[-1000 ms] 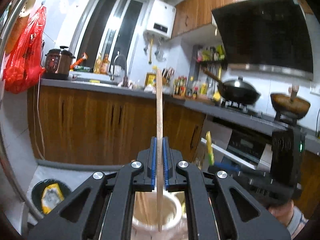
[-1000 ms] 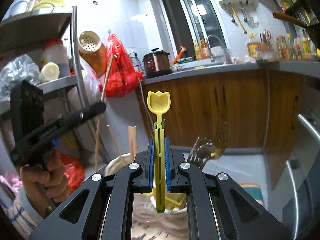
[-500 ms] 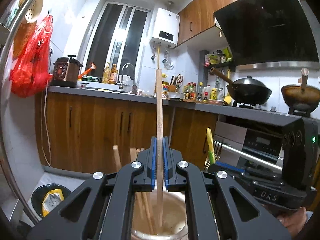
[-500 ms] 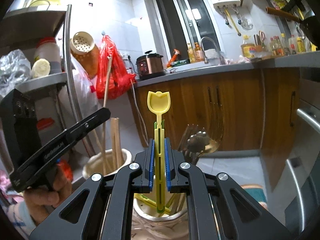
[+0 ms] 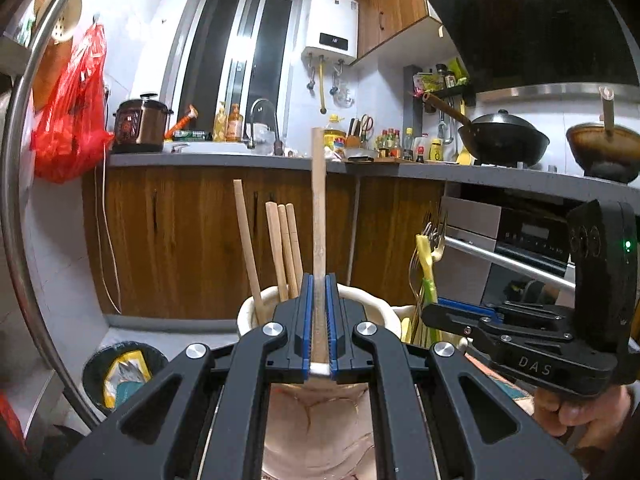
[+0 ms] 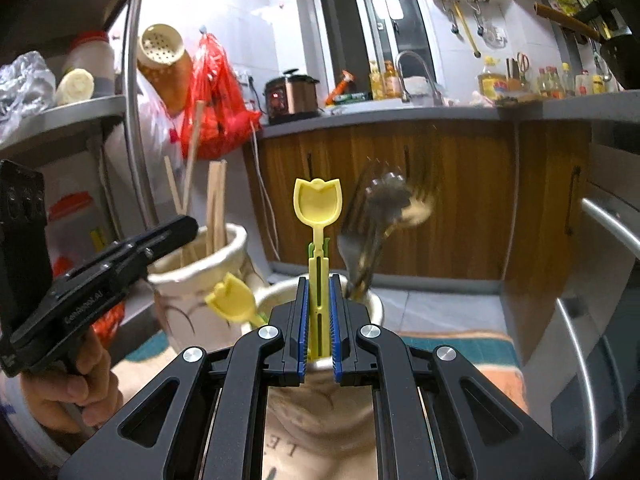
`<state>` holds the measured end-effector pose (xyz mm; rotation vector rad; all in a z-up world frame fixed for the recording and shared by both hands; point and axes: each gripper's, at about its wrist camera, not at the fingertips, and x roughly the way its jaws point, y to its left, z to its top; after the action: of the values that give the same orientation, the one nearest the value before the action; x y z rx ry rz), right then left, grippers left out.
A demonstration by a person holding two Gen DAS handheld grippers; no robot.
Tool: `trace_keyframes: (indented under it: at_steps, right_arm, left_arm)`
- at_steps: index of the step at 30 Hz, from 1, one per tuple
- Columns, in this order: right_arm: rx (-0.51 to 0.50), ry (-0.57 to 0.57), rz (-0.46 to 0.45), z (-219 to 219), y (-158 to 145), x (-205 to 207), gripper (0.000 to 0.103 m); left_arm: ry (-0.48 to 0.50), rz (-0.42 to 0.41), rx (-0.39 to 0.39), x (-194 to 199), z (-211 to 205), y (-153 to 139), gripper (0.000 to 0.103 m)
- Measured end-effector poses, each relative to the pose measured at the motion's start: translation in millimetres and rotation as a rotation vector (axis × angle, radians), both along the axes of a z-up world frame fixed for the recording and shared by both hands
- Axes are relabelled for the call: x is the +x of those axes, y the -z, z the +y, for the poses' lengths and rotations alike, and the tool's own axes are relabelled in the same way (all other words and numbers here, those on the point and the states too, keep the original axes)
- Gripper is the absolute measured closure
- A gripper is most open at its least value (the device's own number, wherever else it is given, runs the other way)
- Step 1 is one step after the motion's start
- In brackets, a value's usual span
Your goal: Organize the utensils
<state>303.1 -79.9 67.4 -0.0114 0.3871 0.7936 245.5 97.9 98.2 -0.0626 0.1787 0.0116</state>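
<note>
My left gripper (image 5: 319,292) is shut on an upright wooden chopstick (image 5: 319,208). The stick's lower end reaches into a cream ceramic jar (image 5: 372,308) that holds several more wooden chopsticks (image 5: 280,248). My right gripper (image 6: 319,296) is shut on the stem of a yellow tulip-shaped plastic spoon (image 6: 317,208), held upright over a second cream jar (image 6: 374,304). That jar holds several metal forks (image 6: 372,224) and another yellow tulip spoon (image 6: 230,300). The chopstick jar (image 6: 208,276) stands to its left, with the left gripper (image 6: 176,228) over it.
A wooden cabinet front (image 5: 184,240) and grey counter (image 5: 224,158) run behind the jars. A metal shelf rack (image 6: 132,128) stands at the left. A bin (image 5: 120,372) sits on the floor. The oven handle (image 5: 508,260) is at the right. A patterned cloth (image 6: 460,356) lies under the jars.
Both grippers have sunk toward their jars, which now sit higher and larger in view. The chopstick and the yellow spoon have gone lower into their jars, still gripped.
</note>
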Motion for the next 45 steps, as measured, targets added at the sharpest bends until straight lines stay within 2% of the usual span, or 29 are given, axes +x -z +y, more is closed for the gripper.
trace_keyframes:
  at_steps: [8,12,17,18,21,22,24,29,31,36,45]
  right_arm:
    - [-0.018,0.022,0.033,-2.2,2.2,5.9,0.092]
    - [-0.019,0.026,0.032,-1.1,0.7,6.7,0.08]
    - [-0.018,0.024,0.017,-0.4,-2.3,3.8,0.079]
    - [-0.017,0.027,0.015,-0.8,-3.0,3.5,0.077]
    - [-0.007,0.031,-0.003,-4.4,-5.7,0.2,0.07]
    - [-0.004,0.033,-0.008,-5.1,-7.2,-0.5,0.07]
    - [0.01,0.039,-0.018,-9.9,-10.4,-2.3,0.069]
    - [0.025,0.055,-0.041,-21.4,-15.6,-8.8,0.063]
    - [0.029,0.061,-0.047,-25.2,-16.8,-11.6,0.055]
    - [0.032,0.079,-0.049,-31.4,-13.4,-18.0,0.04]
    - [-0.018,0.131,-0.052,-45.8,6.5,-49.3,0.017]
  left_arm:
    - [0.012,0.023,-0.018,-2.8,1.1,-2.3,0.097]
    - [0.012,0.031,-0.023,-3.5,3.0,-3.8,0.097]
    - [0.012,0.032,-0.013,-5.4,3.1,-3.6,0.095]
    - [0.011,0.03,-0.009,-6.6,2.9,-3.8,0.09]
    - [-0.007,0.007,-0.003,-12.6,2.6,-7.4,0.058]
    - [-0.006,-0.003,-0.005,-15.9,2.8,-9.3,0.055]
    - [-0.006,-0.014,-0.003,-20.8,2.2,-12.2,0.054]
    - [-0.008,-0.014,-0.009,-36.3,1.2,-13.1,0.04]
    - [-0.004,-0.02,-0.014,-44.6,0.5,-13.3,0.025]
    - [-0.024,-0.036,-0.007,-63.1,-2.5,-8.4,0.005]
    - [-0.076,0.002,-0.024,-82.2,-4.0,7.0,0.005]
